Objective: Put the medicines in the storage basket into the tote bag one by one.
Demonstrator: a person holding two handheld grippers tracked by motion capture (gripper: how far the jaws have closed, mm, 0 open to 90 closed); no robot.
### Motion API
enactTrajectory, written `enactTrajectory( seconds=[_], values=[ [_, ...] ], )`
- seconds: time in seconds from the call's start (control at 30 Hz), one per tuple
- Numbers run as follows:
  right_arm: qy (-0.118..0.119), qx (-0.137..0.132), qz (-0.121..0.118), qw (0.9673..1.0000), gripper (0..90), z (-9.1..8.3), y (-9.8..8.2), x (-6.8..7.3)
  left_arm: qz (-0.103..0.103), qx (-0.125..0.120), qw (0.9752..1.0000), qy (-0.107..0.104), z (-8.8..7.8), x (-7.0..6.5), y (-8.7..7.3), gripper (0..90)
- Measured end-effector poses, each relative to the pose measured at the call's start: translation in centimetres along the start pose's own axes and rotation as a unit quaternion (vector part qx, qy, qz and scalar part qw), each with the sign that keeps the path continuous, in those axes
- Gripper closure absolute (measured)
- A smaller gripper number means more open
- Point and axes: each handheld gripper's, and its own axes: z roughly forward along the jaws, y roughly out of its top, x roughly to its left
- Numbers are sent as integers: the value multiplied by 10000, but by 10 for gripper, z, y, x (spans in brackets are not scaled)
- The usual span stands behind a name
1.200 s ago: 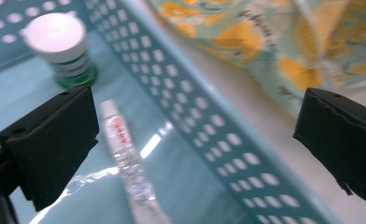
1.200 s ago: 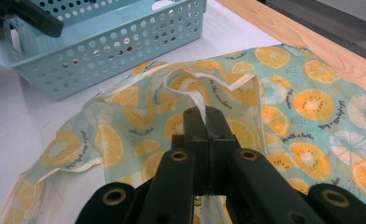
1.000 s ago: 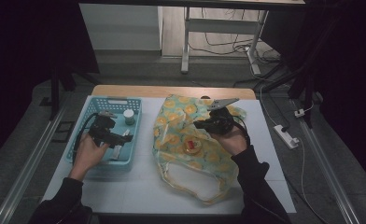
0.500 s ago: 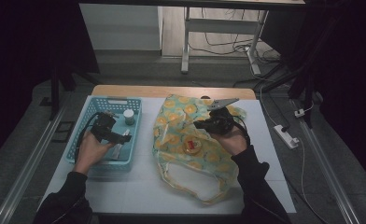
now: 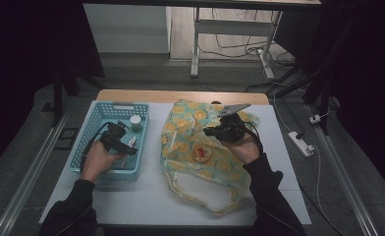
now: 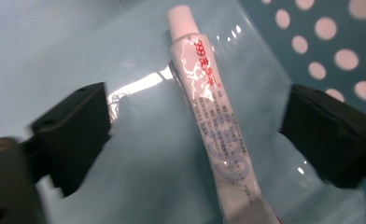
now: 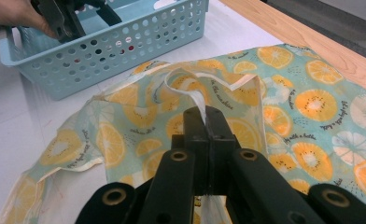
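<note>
Left gripper view: tube straddled but not yet gripped, bag held ready

Left gripper view shows a slim white tube [image 6: 211, 116] with a ribbed screw cap and red and blue print, lying on the glossy pale-blue floor of the basket [image 5: 90, 135]. The left gripper [image 6: 195, 135] has one black jaw on each side of the tube; its jaws have just been closing in but do not touch it, so it is released for now. From the high view, the basket is a perforated plastic tray, and a small white-capped jar [image 5: 136, 123] stands at its far end, beyond the gripper.

To the right of the basket lies a soft, crinkled bag [image 5: 200, 152] printed with orange slices on pale green, its mouth and white-edged handle toward the person. The right gripper [image 7: 204, 119] is clenched on a strip of the bag's white-trimmed edge, lifting it slightly off the white tabletop [image 5: 146, 196]. A small round orange-and-red item [image 5: 202, 153] rests on the bag.

By my reading, packing is at an early stage: the tube must be pinched, lifted and carried across to the bag, and the jar remains in the basket
</note>
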Motion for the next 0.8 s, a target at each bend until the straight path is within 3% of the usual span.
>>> enactTrajectory(
  seconds=[0.13,0.27,0.5,0.8],
  values=[
    [9,8,-8,10000,892,0,0,0,16,80,10000,-21,1,-1,0,302],
    [14,17,-9,10000,892,0,0,0,-58,70,9998,-188,0,0,0,435],
    [9,32,-8,10000,892,0,0,0,-224,157,9991,-328,0,2,2,551],
    [1,47,16,10000,892,0,0,-1,-373,323,9985,-243,-1,0,4,675]
  ],
)
